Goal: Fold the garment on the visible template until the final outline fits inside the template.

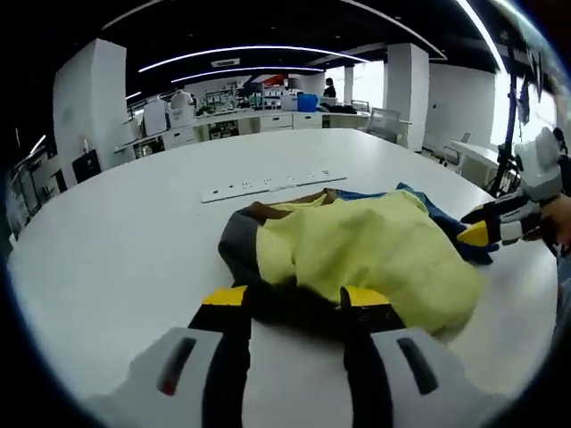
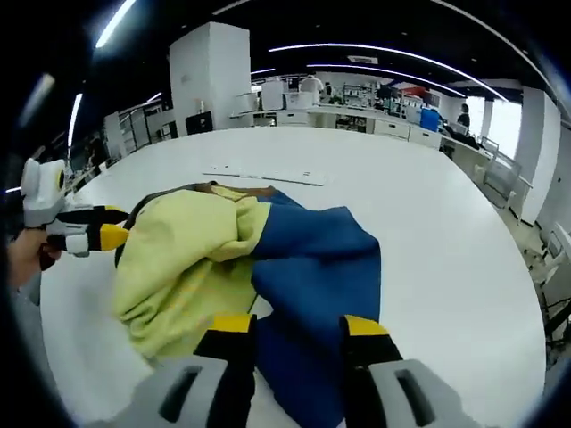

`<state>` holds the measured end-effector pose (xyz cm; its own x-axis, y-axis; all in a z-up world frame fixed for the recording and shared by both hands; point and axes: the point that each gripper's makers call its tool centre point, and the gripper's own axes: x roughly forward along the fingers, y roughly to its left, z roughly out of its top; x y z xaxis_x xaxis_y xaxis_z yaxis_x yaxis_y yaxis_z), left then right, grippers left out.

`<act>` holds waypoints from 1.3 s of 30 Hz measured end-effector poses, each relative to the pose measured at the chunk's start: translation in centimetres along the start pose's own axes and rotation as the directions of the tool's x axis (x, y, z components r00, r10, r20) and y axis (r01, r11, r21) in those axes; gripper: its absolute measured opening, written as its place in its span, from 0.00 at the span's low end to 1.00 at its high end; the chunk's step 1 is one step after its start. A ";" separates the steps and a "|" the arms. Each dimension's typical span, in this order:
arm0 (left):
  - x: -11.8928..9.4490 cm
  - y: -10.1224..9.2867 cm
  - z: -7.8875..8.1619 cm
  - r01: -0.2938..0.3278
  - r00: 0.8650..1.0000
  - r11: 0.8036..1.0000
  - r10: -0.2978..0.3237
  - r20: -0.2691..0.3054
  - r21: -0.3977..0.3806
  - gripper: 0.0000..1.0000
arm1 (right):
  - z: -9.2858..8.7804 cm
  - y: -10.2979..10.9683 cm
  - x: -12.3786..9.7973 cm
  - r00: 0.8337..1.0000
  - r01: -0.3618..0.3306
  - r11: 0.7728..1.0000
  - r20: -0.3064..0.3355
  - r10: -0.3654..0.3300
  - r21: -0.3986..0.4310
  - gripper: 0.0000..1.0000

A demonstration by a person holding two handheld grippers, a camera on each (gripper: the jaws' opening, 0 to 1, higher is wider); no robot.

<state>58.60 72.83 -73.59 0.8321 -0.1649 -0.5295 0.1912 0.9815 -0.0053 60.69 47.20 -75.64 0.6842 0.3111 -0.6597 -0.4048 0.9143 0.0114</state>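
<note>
While the left gripper view looks across a wide white counter (image 1: 116, 232), the garment (image 1: 357, 254) lies crumpled in a heap near the middle of it, pale yellow cloth uppermost, with a grey and brown collar edge at the far left and blue fabric showing at the far right. The left gripper (image 1: 299, 299) has its yellow-tipped jaws parted, one on either side of the dark near edge of the heap; whether they pinch any cloth I cannot tell. From the right, the right gripper (image 1: 486, 230) reaches the blue edge of the garment, held by a hand (image 1: 560, 214). Beyond the heap a flat white strip (image 1: 272, 185) lies on the counter; no writing on it can be read.

Seen from the right gripper view, the garment (image 2: 303, 259) shows blue on the near side and yellow on the left. The right gripper (image 2: 299, 325) has its jaws apart over the blue cloth's near edge; a firm hold cannot be confirmed. At the left, the left gripper (image 2: 111, 236) touches the yellow side. A blue bin (image 2: 430, 118) stands on a distant bench, its contents hidden.
</note>
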 end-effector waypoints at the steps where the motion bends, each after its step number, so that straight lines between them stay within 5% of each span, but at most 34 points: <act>1: 0.0 -0.2 -0.4 -0.007 1.000 1.000 0.007 -0.006 -0.012 0.33 | -0.2 -0.2 0.1 1.000 0.014 1.000 -0.001 -0.014 0.022 0.26; 9: 0.2 -1.2 -2.2 -0.016 0.999 0.992 0.009 -0.053 -0.128 0.20 | -1.3 -0.9 0.5 0.996 0.094 0.994 -0.006 -0.094 0.051 0.14; 15: 0.2 -1.2 -3.1 -0.010 0.997 0.988 -0.002 -0.082 -0.152 0.00 | -1.3 -1.3 0.5 0.994 0.109 0.992 -0.011 -0.109 0.059 0.00; 29: -2.6 2.0 -0.6 0.028 0.998 0.996 -0.032 -0.052 -0.082 0.00 | -0.2 -6.6 -0.6 0.986 0.163 0.987 -0.015 -0.163 -0.009 0.00; 39: -3.8 5.1 -0.7 0.039 0.996 0.995 -0.046 -0.070 -0.092 0.00 | 0.7 -9.9 0.0 0.981 0.190 0.982 -0.043 -0.190 -0.016 0.00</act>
<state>56.04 78.55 -72.20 0.7838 -0.2026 -0.5870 0.1753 0.9790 -0.1037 65.12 38.35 -75.23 0.7218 0.1202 -0.6816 -0.2777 0.9523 -0.1262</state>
